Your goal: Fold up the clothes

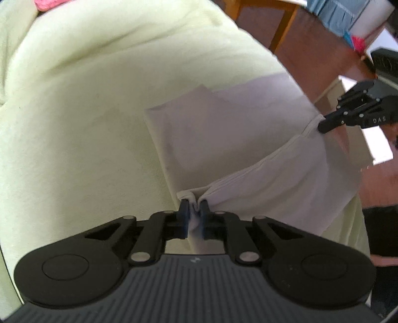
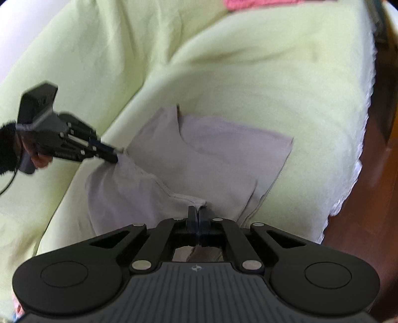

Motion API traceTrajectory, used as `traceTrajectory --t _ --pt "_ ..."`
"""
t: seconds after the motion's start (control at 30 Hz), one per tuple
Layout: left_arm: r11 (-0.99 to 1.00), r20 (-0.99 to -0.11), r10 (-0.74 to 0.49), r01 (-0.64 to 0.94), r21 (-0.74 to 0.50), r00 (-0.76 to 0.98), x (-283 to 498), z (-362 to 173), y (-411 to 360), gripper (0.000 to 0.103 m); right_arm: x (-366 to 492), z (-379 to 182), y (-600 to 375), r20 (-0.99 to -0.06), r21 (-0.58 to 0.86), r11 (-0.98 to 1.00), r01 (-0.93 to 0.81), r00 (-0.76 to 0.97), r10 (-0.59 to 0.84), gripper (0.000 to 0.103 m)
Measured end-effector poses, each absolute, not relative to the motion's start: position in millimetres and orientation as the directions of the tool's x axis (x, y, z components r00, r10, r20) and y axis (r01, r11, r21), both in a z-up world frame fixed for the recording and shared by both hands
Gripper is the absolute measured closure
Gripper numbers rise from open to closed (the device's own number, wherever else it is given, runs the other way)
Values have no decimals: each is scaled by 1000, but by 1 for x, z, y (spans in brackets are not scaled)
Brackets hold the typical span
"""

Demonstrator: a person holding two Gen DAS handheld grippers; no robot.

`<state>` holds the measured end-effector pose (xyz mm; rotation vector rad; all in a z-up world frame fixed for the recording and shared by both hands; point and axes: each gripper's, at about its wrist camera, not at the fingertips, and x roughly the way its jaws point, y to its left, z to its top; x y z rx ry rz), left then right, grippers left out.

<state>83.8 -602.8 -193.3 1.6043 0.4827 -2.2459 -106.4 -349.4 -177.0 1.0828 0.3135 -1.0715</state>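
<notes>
A pale grey garment (image 1: 223, 134) lies partly folded on a light yellow-green blanket (image 1: 87, 111). My left gripper (image 1: 194, 202) is shut on one corner of its hemmed edge, with cloth bunched between the blue pads. My right gripper (image 1: 323, 128) is shut on the other corner of the same edge, at the right. In the right wrist view the garment (image 2: 211, 159) spreads ahead of my right gripper (image 2: 197, 210), and my left gripper (image 2: 117, 156) pinches the far corner at the left. The held edge hangs slightly slack between them.
The blanket (image 2: 248, 74) covers a cushioned surface whose edge drops to a red-brown floor (image 1: 298, 44). A wooden chair leg (image 1: 281, 27) stands beyond. A pink cloth (image 2: 248, 3) lies at the far end of the blanket. Blue fabric (image 1: 335, 12) lies at the far right.
</notes>
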Motion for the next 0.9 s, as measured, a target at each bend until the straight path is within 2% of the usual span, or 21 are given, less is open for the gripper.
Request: traceTrajectory --t 0.17,0.2,0.3,0.33,0.43,0.6,0.63,0.67,0.7,0.9 --pt "-833 -929 -72 534 -144 -363 101 -195 -609 98 -103 -184 -338 -683 578 -13 816 476 -554 101" --pt "-828 -928 -72 541 -150 -367 102 -197 -609 98 -101 -183 -338 -678 582 -14 813 476 -560 90" --pt "-830 -930 -57 535 -159 -364 102 -201 -614 93 -100 -181 -345 -680 577 -31 816 458 -573 80" --pt "-820 -928 -45 544 -177 -370 99 -204 -614 92 -101 -181 -347 -682 572 -36 819 450 -576 80" --pt "-798 -922 -40 568 -204 -386 105 -206 -618 85 -104 -187 -352 -684 574 -45 817 449 -575 80" --pt "-780 -919 -17 580 -235 -394 113 -208 -618 86 -105 -188 -352 -678 586 -45 809 460 -573 82" --pt "-775 -917 -11 583 -244 -398 114 -209 -619 88 -106 -189 -351 -677 591 -49 805 462 -573 83" --pt "-770 -915 -5 585 -254 -403 116 -210 -619 95 -107 -190 -350 -676 595 -54 802 463 -573 87" --pt "-764 -910 2 586 -269 -414 116 -209 -620 98 -107 -190 -350 -675 595 -55 802 462 -575 96" --pt "-735 -871 -29 601 -314 -491 119 -199 -622 102 -106 -172 -336 -668 551 -39 834 412 -620 102"
